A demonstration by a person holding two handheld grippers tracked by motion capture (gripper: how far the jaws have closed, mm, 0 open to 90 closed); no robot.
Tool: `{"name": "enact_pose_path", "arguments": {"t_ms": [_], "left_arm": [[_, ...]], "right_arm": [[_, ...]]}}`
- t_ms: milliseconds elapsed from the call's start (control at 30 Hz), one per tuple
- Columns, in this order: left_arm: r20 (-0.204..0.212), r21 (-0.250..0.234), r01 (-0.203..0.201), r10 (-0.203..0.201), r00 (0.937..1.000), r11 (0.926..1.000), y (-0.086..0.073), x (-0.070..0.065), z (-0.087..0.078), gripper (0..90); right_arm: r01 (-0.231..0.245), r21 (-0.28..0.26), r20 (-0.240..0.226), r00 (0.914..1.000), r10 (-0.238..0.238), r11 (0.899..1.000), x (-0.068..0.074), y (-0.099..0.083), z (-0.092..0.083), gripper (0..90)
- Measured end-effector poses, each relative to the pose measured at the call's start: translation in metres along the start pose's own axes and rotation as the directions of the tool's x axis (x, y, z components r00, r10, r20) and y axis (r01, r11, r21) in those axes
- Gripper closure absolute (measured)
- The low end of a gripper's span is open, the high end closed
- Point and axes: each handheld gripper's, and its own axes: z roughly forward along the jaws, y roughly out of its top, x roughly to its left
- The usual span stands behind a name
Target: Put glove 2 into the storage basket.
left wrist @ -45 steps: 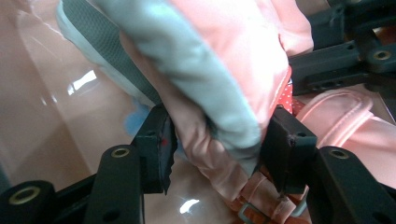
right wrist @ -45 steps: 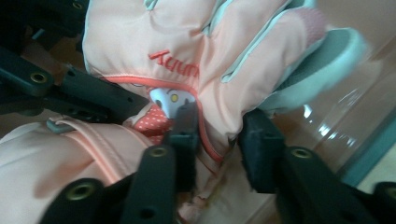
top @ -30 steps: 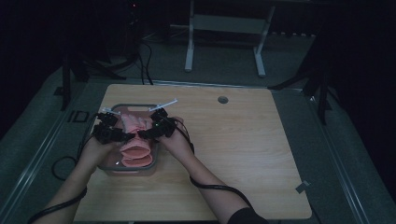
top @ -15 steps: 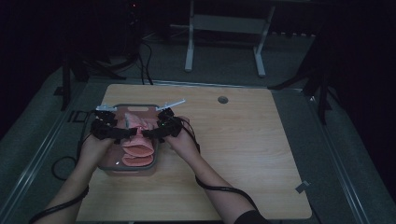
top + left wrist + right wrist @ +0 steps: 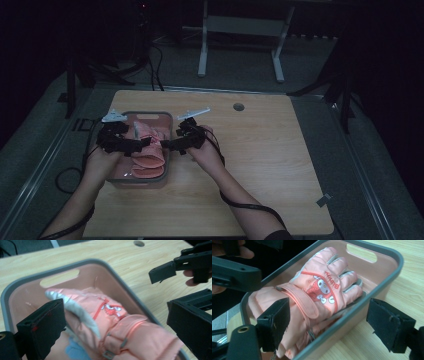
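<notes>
Writing on the glove [image 5: 319, 287] is stitched in red along a curved red line on its back; in the right gripper view it stands upside down and seems to read "BUNNY", though I am not fully sure of each letter. Under this word there is a small cartoon figure with a white face on a red dotted patch, with a white bow below it. No other label can be read.

Peach-pink padded fabric makes the glove, with pale grey strips between the fingers and a wide strap across the wrist which ends in a small metal buckle. It lies inside the tub [image 5: 387, 277], a pink tub with a grey rim and a slot handle in its end wall. Its fingers point toward that handle, and the cuff [image 5: 147, 340] rises near the opposite rim. A second piece of the same pink fabric lies below it.

The tub stands on the left part of the wooden worktop [image 5: 260, 160].

The left tool [image 5: 136, 145] hangs over the tub with its jaws apart; they have just been opening, and the glove is below them, not pressed. The right tool [image 5: 167, 145] is at the tub's right rim, jaws also wide apart and holding nothing.
</notes>
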Motion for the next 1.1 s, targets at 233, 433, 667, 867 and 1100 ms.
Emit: {"name": "enact_pose_path", "arguments": {"t_ms": [233,433,667,867,1100], "left_arm": [[0.036,-0.011,-0.066,0.066,0.9972,0.9978,0.002,-0.029,-0.001,2.2],[0.083,-0.014,-0.101,0.102,0.9913,0.9948,0.002,-0.049,0.002,2.2],[0.14,-0.043,-0.147,0.152,0.9785,0.9882,0.001,-0.077,0.001,2.2],[0.166,-0.057,-0.217,0.223,0.9604,0.9746,-0.002,-0.104,0.006,2.2],[0.22,-0.04,-0.265,0.267,0.9382,0.9634,-0.008,-0.128,0.021,2.2]], "right_arm": [[0.009,0.014,0.001,1.0,-0.009,1.0,-0.004,-0.009,-0.011,18.8],[0.003,0.02,0.0,1.0,-0.003,1.0,-0.01,-0.02,-0.019,18.7],[0.009,0.027,-0.008,0.9999,-0.009,1.0,-0.016,-0.032,-0.028,18.5],[0.026,0.028,-0.012,0.9996,-0.026,0.999,-0.022,-0.044,-0.038,17.8],[0.049,0.037,-0.019,0.9986,-0.049,0.998,-0.029,-0.063,-0.049,17.1]]}}
